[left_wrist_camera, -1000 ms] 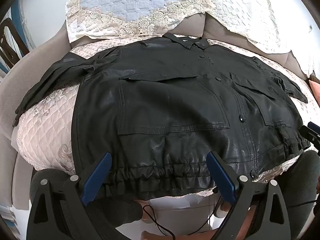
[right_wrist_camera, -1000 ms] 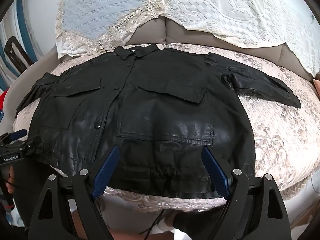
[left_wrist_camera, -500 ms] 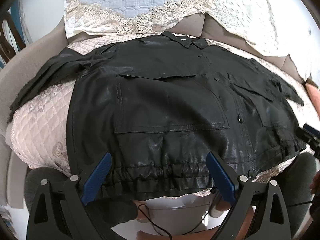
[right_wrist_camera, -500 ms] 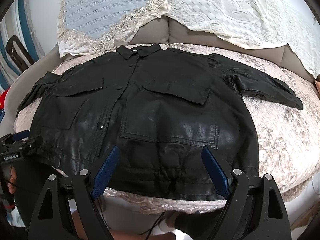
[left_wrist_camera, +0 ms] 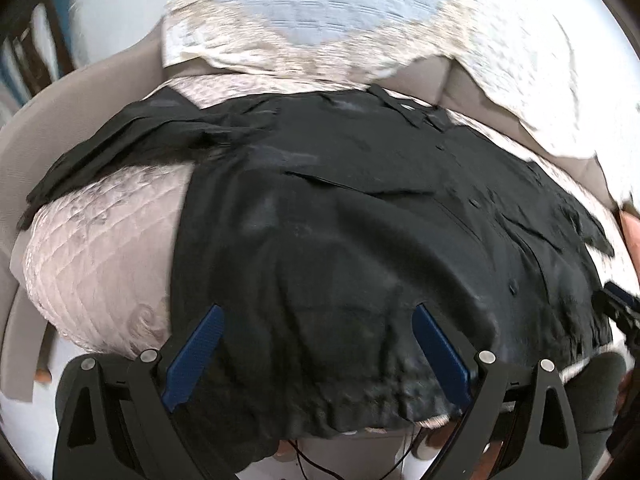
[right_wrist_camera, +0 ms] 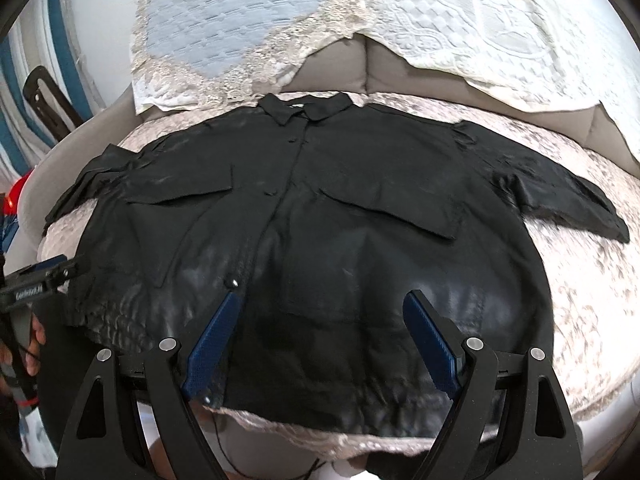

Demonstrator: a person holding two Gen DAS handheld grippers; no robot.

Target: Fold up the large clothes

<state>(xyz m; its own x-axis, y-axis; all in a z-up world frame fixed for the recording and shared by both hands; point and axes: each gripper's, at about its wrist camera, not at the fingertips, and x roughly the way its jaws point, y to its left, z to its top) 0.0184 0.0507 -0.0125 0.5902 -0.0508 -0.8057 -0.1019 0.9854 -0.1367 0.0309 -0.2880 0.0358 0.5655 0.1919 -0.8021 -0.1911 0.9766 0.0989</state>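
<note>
Quilted pink sofa cover (right_wrist_camera: pixel 592 280) below, lace throws (right_wrist_camera: pixel 480 28) draped over the backrest behind. Black jacket (right_wrist_camera: pixel 320 216) spread front-up across the seat, collar (right_wrist_camera: pixel 304 108) toward the backrest, sleeves fanned out to both sides, gathered hem (right_wrist_camera: pixel 360 404) hanging at the near edge. Left gripper (left_wrist_camera: pixel 316 352) low over the hem, fingers (left_wrist_camera: pixel 196 356) spread wide, holding nothing; view blurred. Right gripper (right_wrist_camera: pixel 320 340) likewise over the hem, fingers (right_wrist_camera: pixel 212 344) apart and empty. Glossy, leather-like cloth: probably heavy for its kind, limp yet somewhat stiff in the crease, slick between pads. Best taken at the elastic hem or a sleeve cuff (right_wrist_camera: pixel 616 232), where bunched material gives purchase.
</note>
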